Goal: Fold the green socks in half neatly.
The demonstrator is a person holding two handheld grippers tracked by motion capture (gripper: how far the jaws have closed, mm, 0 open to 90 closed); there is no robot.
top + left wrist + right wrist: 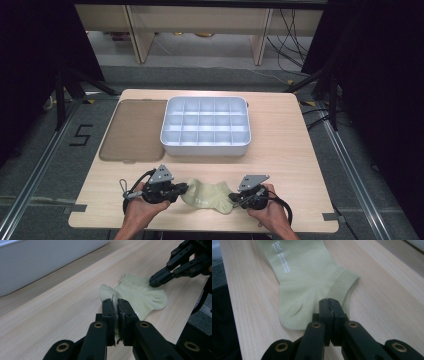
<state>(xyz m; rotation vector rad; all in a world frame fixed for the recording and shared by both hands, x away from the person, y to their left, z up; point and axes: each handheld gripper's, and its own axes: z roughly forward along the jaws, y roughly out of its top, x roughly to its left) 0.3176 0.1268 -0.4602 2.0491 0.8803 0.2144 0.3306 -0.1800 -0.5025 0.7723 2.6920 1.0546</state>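
Note:
A pale green ankle sock [207, 195] lies flat on the wooden table near its front edge, between my two grippers. My left gripper [186, 189] is shut on the sock's left end; in the left gripper view its jaws [116, 306] pinch a raised fold of sock [142, 295]. From the right, my right gripper [231, 198] meets the ribbed cuff. In the right gripper view that gripper [329, 302] is closed at the cuff end of the sock [304, 277], which has white print on it. The left gripper view also shows the right gripper [153, 282] touching the sock's far edge.
A white tray [205, 149] divided into several compartments stands at the table's middle back, its wall [37, 262] close on the left in the left gripper view. A brown translucent lid [132, 130] lies flat to the tray's left. The table's front edge runs just below my hands.

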